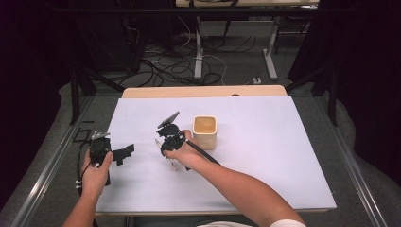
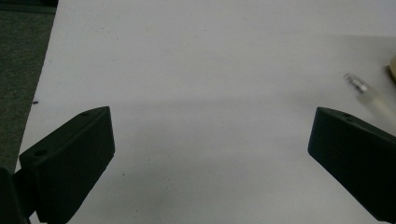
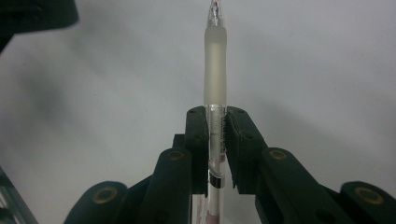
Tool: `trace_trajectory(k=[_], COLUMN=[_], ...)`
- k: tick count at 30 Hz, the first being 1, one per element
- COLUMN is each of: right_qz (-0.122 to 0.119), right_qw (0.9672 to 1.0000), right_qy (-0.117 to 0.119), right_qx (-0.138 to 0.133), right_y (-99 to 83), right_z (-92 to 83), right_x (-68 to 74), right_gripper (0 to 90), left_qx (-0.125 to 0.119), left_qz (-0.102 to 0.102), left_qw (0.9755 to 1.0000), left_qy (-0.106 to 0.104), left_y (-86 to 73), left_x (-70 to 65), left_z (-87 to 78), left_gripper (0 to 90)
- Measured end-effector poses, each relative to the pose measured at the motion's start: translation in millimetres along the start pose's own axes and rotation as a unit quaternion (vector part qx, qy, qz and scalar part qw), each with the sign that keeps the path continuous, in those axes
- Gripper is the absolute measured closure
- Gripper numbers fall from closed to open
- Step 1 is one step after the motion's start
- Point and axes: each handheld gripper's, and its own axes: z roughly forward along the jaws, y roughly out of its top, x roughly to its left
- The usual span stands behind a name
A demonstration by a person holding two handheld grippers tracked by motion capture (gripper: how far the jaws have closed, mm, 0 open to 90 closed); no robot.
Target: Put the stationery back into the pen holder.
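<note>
The pen (image 3: 215,70) is clamped between the two black jaws of the right gripper (image 3: 215,135). In the right gripper view its clear barrel runs up between the ribbed pads, the frosted grip sleeve projects beyond the jaw tips, and the tip points away from the camera toward the white table surface. The jaws are pressed together on the barrel, one pad on each side.

In the high view the right gripper (image 1: 166,142) sits near the middle of the white table (image 1: 283,156), held by the person's right hand (image 1: 187,153). The pen (image 1: 171,163) extends past the hand toward the near edge of the table. A cream square cup (image 1: 205,132) stands upright just beside the right gripper, on its right in this view.

The left gripper (image 1: 124,152) is well apart from the pen, over the left portion of the table, held in the left hand (image 1: 96,170). In the left gripper view its jaws are spread wide with bare table between them; the pen (image 2: 369,95) appears blurred at the right edge.
</note>
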Motion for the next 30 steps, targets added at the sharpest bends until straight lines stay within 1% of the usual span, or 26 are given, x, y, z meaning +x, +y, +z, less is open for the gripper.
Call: trace_trajectory(k=[1, 3, 4, 5, 6, 7, 8, 9, 10, 11, 12, 13, 14, 15, 16, 17, 18, 19, 20, 21, 22, 23, 24, 26, 29, 30], right_qz=[-0.005, -0.008, -0.002, -0.01, -0.013, -0.011, -0.016, -0.015, -0.018, -0.021, -0.024, -0.019, -0.029, -0.032, -0.031, -0.031, -0.031, -0.031, -0.032, -0.032, -0.029, -0.023, -0.022, -0.02, -0.023, -0.021], right_qw=[0.9999, 0.9996, 0.9993, 0.9986, 0.9975, 0.9965, 0.9963, 0.9945, 0.993, 0.9941, 0.9933, 0.9912, 0.9894, 0.9883, 0.9895, 0.9882, 0.9847, 0.9848, 0.9822, 0.9818, 0.9798, 0.9791, 0.9766, 0.9758, 0.9722, 0.9721], right_qy=[0.002, 0.003, 0.003, 0.003, 0.009, 0.011, 0.009, 0.015, 0.015, 0.013, 0.013, 0.015, 0.015, 0.013, 0.011, 0.012, 0.016, 0.013, 0.013, 0.012, 0.014, 0.013, 0.014, 0.009, 0.003, 0.001], right_qx=[-0.01, -0.028, -0.037, -0.052, -0.069, -0.082, -0.084, -0.103, -0.115, -0.106, -0.112, -0.13, -0.141, -0.148, -0.141, -0.15, -0.171, -0.171, -0.185, -0.187, -0.198, -0.202, -0.214, -0.218, -0.233, -0.234], right_y=[0.8, 2.4, 3.2, 3.8, 4.0, 4.3, 5.2, 5.2, 5.7, 6.6, 6.9, 6.6, 6.7, 6.7, 6.7, 6.9, 6.8, 6.9, 7.1, 7.3, 7.6, 8.0, 8.4, 9.0, 9.5, 9.6], right_z=[-3.5, -12.4, -17.7, -20.0, -23.2, -26.9, -32.2, -34.9, -38.2, -44.0, -47.1, -48.7, -51.3, -54.5, -59.8, -62.9, -64.7, -69.3, -71.9, -76.5, -79.8, -83.7, -86.2, -91.5, -98.6, -101.6], right_x=[0.2, 0.3, 1.1, -0.4, -1.5, -1.5, -2.3, -2.4, -3.1, -3.5, -4.3, -4.1, -5.6, -6.0, -6.4, -7.4, -8.2, -9.0, -10.2, -11.8, -13.2, -14.4, -16.5, -19.4, -25.2, -26.6], right_gripper=[79.9, 80.0, 80.0, 80.0, 80.0, 80.0, 80.0, 80.0, 80.0, 80.0, 80.0, 80.0, 80.0, 80.0, 80.0, 80.0, 80.0, 80.0, 80.0, 80.0, 80.0, 80.0, 80.0, 80.0, 80.0, 80.0], left_qx=[0.001, 0.0, 0.0, -0.001, -0.001, -0.002, -0.002, -0.002, 0.001, 0.001, 0.001, 0.001, 0.001, 0.001, 0.001, 0.003, -0.001, 0.002, 0.003, 0.002, 0.002, 0.002, 0.002, 0.002, 0.002, 0.002], left_qz=[0.002, 0.0, 0.0, 0.003, 0.002, 0.0, 0.0, 0.001, 0.004, 0.004, 0.004, 0.004, 0.004, 0.004, 0.005, 0.005, 0.002, 0.002, 0.004, 0.004, 0.004, 0.003, 0.003, 0.005, 0.006, 0.006], left_qw=[1.0, 1.0, 1.0, 1.0, 1.0, 1.0, 1.0, 1.0, 1.0, 1.0, 1.0, 1.0, 1.0, 1.0, 1.0, 1.0, 1.0, 1.0, 1.0, 1.0, 1.0, 1.0, 1.0, 1.0, 1.0, 1.0], left_qy=[0.0, 0.0, 0.0, 0.002, 0.003, 0.003, 0.003, 0.003, 0.002, 0.002, 0.002, 0.001, 0.001, 0.002, 0.002, 0.001, 0.001, 0.0, -0.001, -0.001, -0.001, -0.002, -0.002, -0.002, -0.002, -0.002], left_y=[-0.1, -0.1, -0.1, -0.3, -0.4, -0.4, -0.4, -0.5, -0.5, -0.5, -0.5, -0.6, -0.6, -0.6, -0.6, -0.5, -0.7, -0.6, -0.6, -0.7, -0.7, -0.7, -0.7, -0.7, -0.8, -0.8], left_x=[0.3, 0.0, -0.1, 0.1, -0.1, -0.4, -0.4, -0.3, 0.1, 0.2, 0.1, 0.0, -0.1, -0.2, -0.2, -0.1, -0.7, -0.7, -0.5, -0.7, -0.8, -1.0, -1.2, -1.2, -1.1, -1.2], left_z=[0.0, 0.2, 0.2, 0.5, 0.5, 0.7, 0.8, 0.8, 0.6, 0.7, 0.7, 0.7, 0.7, 0.8, 0.8, 0.5, 1.1, 0.8, 0.7, 0.8, 0.9, 1.0, 1.0, 0.8, 0.7, 0.6], left_gripper=[0.5, 0.5, 0.5, 0.5, 0.5, 0.5, 0.5, 0.5, 0.5, 0.5, 0.5, 0.5, 0.5, 0.5, 0.5, 0.5, 0.5, 0.5, 0.5, 0.5, 0.5, 0.5, 0.5, 0.5, 0.5, 0.5])
